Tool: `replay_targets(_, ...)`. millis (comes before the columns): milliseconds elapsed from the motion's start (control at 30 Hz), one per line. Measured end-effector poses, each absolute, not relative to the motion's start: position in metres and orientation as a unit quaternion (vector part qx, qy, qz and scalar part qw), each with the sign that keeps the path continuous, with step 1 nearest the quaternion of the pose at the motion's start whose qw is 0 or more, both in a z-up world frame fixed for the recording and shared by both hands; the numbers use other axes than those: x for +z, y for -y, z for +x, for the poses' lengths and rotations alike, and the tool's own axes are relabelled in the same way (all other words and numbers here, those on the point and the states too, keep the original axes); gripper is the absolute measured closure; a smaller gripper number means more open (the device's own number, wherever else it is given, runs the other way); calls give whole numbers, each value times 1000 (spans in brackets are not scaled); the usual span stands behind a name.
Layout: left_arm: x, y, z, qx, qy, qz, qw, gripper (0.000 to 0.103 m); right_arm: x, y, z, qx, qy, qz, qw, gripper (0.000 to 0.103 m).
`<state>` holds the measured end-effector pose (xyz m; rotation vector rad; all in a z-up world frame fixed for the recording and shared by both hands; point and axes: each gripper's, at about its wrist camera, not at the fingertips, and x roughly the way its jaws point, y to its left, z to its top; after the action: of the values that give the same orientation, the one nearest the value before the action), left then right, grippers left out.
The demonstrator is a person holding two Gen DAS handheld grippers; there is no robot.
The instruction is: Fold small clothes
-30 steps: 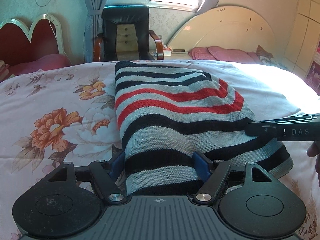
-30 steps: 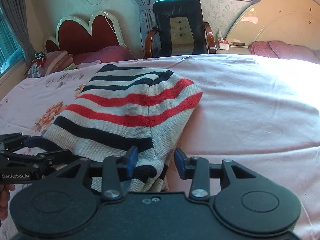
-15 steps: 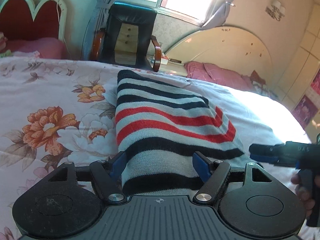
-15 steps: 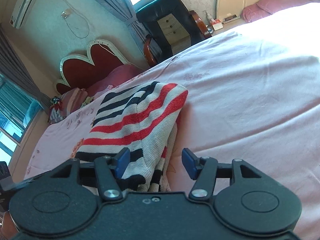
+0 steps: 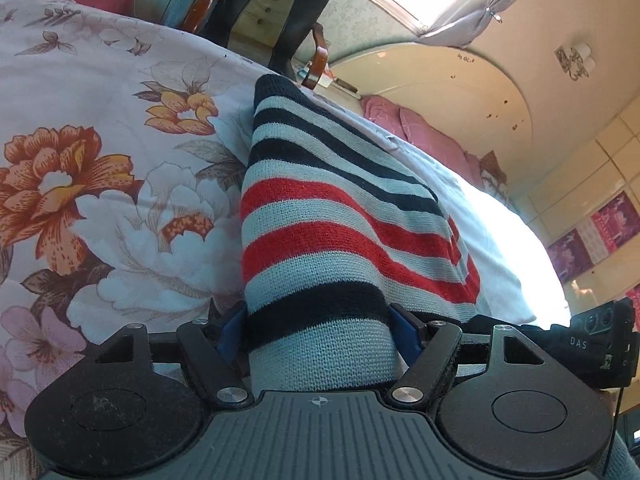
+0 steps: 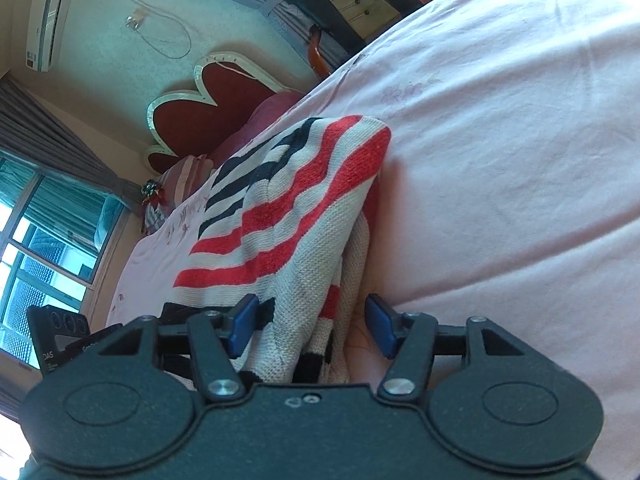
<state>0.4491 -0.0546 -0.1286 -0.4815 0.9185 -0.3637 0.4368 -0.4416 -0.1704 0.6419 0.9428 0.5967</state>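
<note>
A folded knit sweater (image 5: 340, 240) with grey, navy and red stripes lies on the bed; it also shows in the right wrist view (image 6: 288, 224). My left gripper (image 5: 320, 330) is open, its blue pads either side of the sweater's near end, which fills the gap between them. My right gripper (image 6: 310, 326) is open around the sweater's near right edge, where layered folds hang between the fingers. The right gripper's body (image 5: 592, 344) shows at the far right of the left wrist view. The left gripper's body (image 6: 60, 336) shows at the lower left of the right wrist view.
The bed has a floral sheet (image 5: 92, 184) on the left and plain pink sheet (image 6: 500, 160) on the right. A black armchair (image 5: 276, 4) stands behind the bed. A red heart-shaped headboard (image 6: 216, 108) and pink pillows (image 5: 416, 128) lie at the far edges.
Both grippers have tilted and moved lower and closer along the sweater's near end. The sweater's near edge now sits deeper between both pairs of fingers. The right gripper opened wider.
</note>
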Motion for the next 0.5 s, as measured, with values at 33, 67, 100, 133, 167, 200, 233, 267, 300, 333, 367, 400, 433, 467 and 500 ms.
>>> replay_targets(33,-129,55,450,-177,-436,-229,852,30,-171,441,439,284,-439,299,798,45)
replay_targets(67,-131,55,452,-183,-435,-229,851,30,-172,439,441,289,-437,299,797,45)
replay_targets(100,-132,55,454,-188,-435,-229,850,30,-173,440,444,295,-435,302,795,45)
replay_targets(133,-132,55,455,-193,-434,-230,849,30,-175,441,447,298,-434,307,793,47)
replay_targets(167,-133,56,457,-198,-435,-230,848,30,-176,442,448,298,-435,313,790,48)
replay_targets(200,-133,56,459,-201,-435,-227,848,30,-176,444,448,299,-436,316,788,50)
replay_targets(233,-132,56,459,-204,-435,-222,849,30,-176,445,447,301,-436,314,788,52)
replay_targets(267,-132,58,460,-205,-434,-218,849,30,-177,447,446,303,-434,311,790,53)
replay_targets(300,-133,59,461,-206,-433,-218,850,30,-178,448,446,303,-433,313,789,56)
replay_targets(333,-133,59,463,-207,-432,-216,851,30,-180,453,446,303,-432,318,788,56)
replay_targets(367,-133,61,464,-207,-431,-213,852,30,-181,452,447,303,-431,318,788,57)
replay_targets(400,-132,60,464,-207,-430,-208,854,30,-180,451,448,302,-432,315,790,57)
replay_targets(433,-131,63,465,-206,-429,-203,856,30,-180,449,449,300,-432,310,792,57)
replay_targets(467,-131,65,466,-205,-429,-195,858,30,-179,446,449,299,-432,303,795,56)
replay_targets(500,-130,67,466,-205,-428,-190,859,30,-177,444,450,299,-432,298,797,56)
